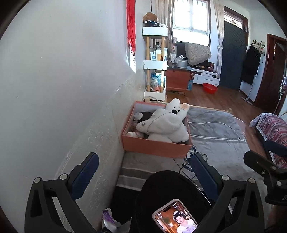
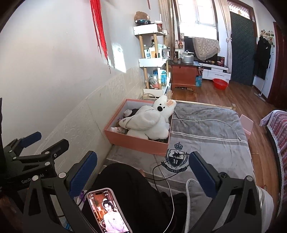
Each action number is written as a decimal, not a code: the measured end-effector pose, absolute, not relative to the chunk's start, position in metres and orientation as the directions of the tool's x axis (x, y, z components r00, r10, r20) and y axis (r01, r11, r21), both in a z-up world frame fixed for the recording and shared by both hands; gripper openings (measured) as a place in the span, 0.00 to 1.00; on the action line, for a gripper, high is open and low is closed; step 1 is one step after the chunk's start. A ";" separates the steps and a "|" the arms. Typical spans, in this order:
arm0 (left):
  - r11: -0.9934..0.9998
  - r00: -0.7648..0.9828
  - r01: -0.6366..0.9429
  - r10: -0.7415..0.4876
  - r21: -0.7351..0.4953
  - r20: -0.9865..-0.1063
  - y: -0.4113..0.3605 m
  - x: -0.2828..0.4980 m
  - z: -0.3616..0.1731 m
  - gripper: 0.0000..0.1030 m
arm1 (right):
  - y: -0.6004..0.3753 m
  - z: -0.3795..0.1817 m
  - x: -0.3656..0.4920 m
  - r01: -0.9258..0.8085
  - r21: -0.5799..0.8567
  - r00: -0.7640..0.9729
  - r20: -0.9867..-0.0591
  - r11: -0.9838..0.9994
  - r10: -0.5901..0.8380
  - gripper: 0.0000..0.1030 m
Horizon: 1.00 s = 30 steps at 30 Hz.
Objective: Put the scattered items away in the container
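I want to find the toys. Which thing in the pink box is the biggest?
The white plush dog. It fills most of the pink box, head poking above the rim, while the small white bottle lies tucked beside it.

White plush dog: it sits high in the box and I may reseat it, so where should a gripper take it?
Probably grip the white plush dog by its raised head, coming from above; the head stands clear over the pink box rim.

Daylight pours in from the window [image 1: 191,17] at the far end, blown out white; a sunlit patch glows on the wall [image 2: 119,57]. Edges bend and darken to black, the picture slightly soft
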<state>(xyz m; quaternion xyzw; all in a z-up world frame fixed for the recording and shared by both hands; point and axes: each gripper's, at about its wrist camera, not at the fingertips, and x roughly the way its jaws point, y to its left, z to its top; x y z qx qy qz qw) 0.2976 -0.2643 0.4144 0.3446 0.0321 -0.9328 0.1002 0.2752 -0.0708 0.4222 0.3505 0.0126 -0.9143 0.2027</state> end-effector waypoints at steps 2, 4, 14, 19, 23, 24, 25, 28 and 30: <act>-0.978 -0.746 0.209 -0.174 0.021 -0.643 -0.261 0.298 0.414 1.00 | -0.071 0.420 0.274 0.378 0.123 -0.666 -0.652 -0.918 -0.362 0.99; -0.977 -0.746 0.210 -0.187 0.041 -0.639 -0.257 0.299 0.415 1.00 | -0.071 0.417 0.273 0.376 0.125 -0.660 -0.659 -0.918 -0.360 0.99; -0.977 -0.726 0.195 -0.200 0.083 -0.658 -0.240 0.295 0.408 1.00 | -0.070 0.405 0.267 0.362 0.139 -0.631 -0.691 -0.922 -0.352 0.99; -0.974 -0.717 0.204 -0.218 0.100 -0.662 -0.236 0.294 0.404 1.00 | -0.069 0.402 0.265 0.357 0.140 -0.627 -0.697 -0.924 -0.348 0.99; -0.972 -0.711 0.209 -0.224 0.104 -0.667 -0.234 0.293 0.401 1.00 | -0.068 0.401 0.264 0.354 0.143 -0.625 -0.700 -0.924 -0.347 0.99; -0.972 -0.709 0.212 -0.228 0.106 -0.667 -0.234 0.293 0.401 1.00 | -0.068 0.400 0.264 0.354 0.142 -0.624 -0.700 -0.924 -0.346 0.99; -0.971 -0.708 0.213 -0.230 0.108 -0.667 -0.234 0.293 0.401 1.00 | -0.068 0.400 0.264 0.354 0.142 -0.623 -0.701 -0.925 -0.346 0.99; -0.970 -0.705 0.219 -0.230 0.102 -0.671 -0.235 0.293 0.400 1.00 | -0.068 0.399 0.264 0.354 0.145 -0.620 -0.703 -0.924 -0.348 0.99; -0.970 -0.703 0.220 -0.230 0.102 -0.673 -0.236 0.293 0.398 1.00 | -0.070 0.398 0.264 0.353 0.143 -0.619 -0.706 -0.925 -0.345 0.99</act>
